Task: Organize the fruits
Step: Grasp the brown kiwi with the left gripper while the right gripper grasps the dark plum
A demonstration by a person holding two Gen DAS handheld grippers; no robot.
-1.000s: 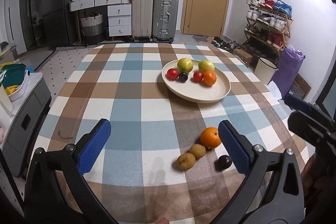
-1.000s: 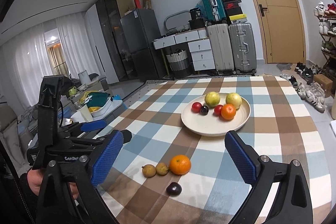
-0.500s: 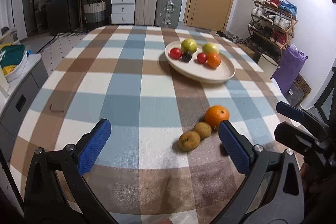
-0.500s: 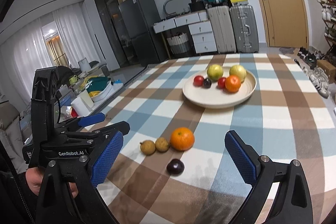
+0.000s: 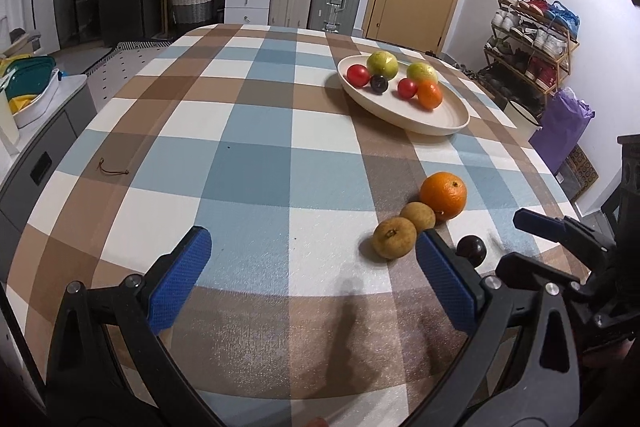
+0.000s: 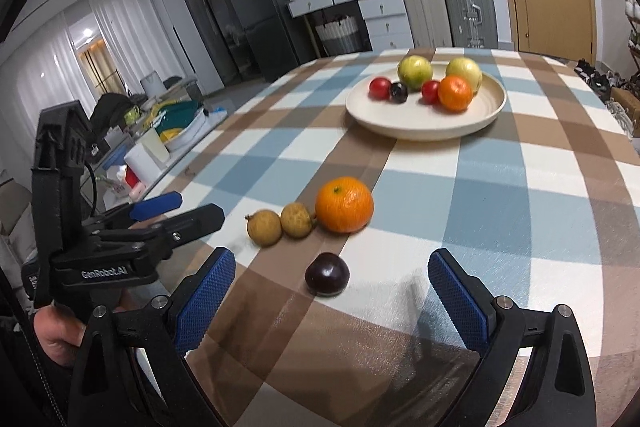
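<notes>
table: checked cloth, brown/blue/white
plate: far side, cream
orange: near side
brown fruits: two, touching, beside orange
dark plum: nearest edge, apart

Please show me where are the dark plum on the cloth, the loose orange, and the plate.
dark plum (image 6: 327, 274), right wrist view, glossy top.
loose orange (image 6: 344, 204), right wrist view, front skin.
plate (image 6: 424, 129), right wrist view, near rim.

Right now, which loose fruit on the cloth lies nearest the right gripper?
The dark plum, alone between the right gripper and the orange.
</notes>
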